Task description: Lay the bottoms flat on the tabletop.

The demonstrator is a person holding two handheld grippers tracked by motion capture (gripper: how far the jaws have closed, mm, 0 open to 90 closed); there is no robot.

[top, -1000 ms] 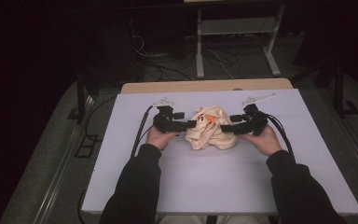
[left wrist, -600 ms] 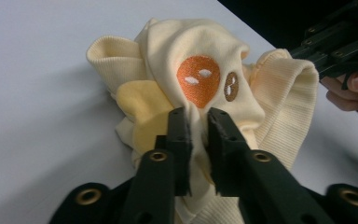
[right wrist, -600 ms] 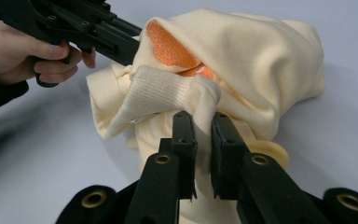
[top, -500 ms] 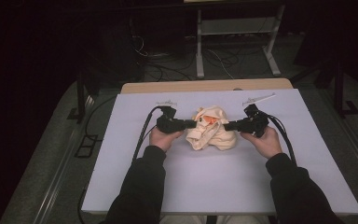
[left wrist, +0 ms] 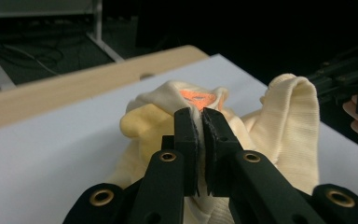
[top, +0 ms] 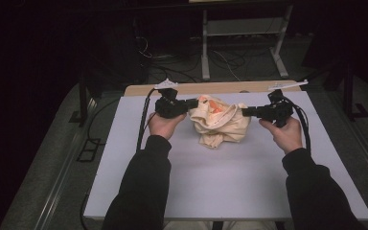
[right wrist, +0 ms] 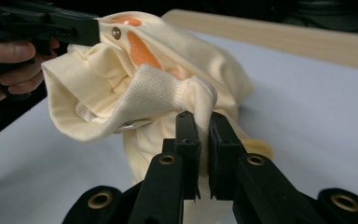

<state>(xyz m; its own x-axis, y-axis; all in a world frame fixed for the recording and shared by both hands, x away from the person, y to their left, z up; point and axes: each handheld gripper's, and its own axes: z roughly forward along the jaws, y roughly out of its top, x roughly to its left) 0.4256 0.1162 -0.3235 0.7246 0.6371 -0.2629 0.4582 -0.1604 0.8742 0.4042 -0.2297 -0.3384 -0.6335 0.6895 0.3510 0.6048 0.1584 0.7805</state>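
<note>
- Left gripper (left wrist: 200, 119): jaws pinched together on a fold of the cream garment (left wrist: 279, 126); just finished closing, cloth caught between the pads. In the high view the left gripper (top: 191, 103) grips the garment (top: 220, 122) at its left upper edge.
- Right gripper (right wrist: 204, 126): jaws also clamped, just closed, with a ribbed cuff or hem of the garment (right wrist: 168, 88) squeezed between them. In the high view the right gripper (top: 245, 112) holds the garment's right edge.
- Garment: crumpled cream knit with an orange patch near the top, hanging between the two grippers; upper edge pulled up off the surface, lower part bunched and apparently resting on the table (top: 211, 182).
- Right gripper view: small round snap or button beside the orange patch, right next to the left gripper's jaws (right wrist: 74, 28).
- Left gripper view: the right gripper (left wrist: 317, 84) sits at the far right, touching a raised ribbed fold.
- Hands: left hand (top: 163, 125) under its gripper, right hand (top: 283, 134) under its gripper; dark sleeves come in from the bottom of the high view.
- Table: pale lavender-white top with a wooden strip (top: 211, 88) along the far edge. Garment sits in the far-centre part.
- Cables (top: 143, 120) trail from each gripper over the table edges.
- Behind the table: dark floor, white metal frame (top: 242, 33), loose cables.
</note>
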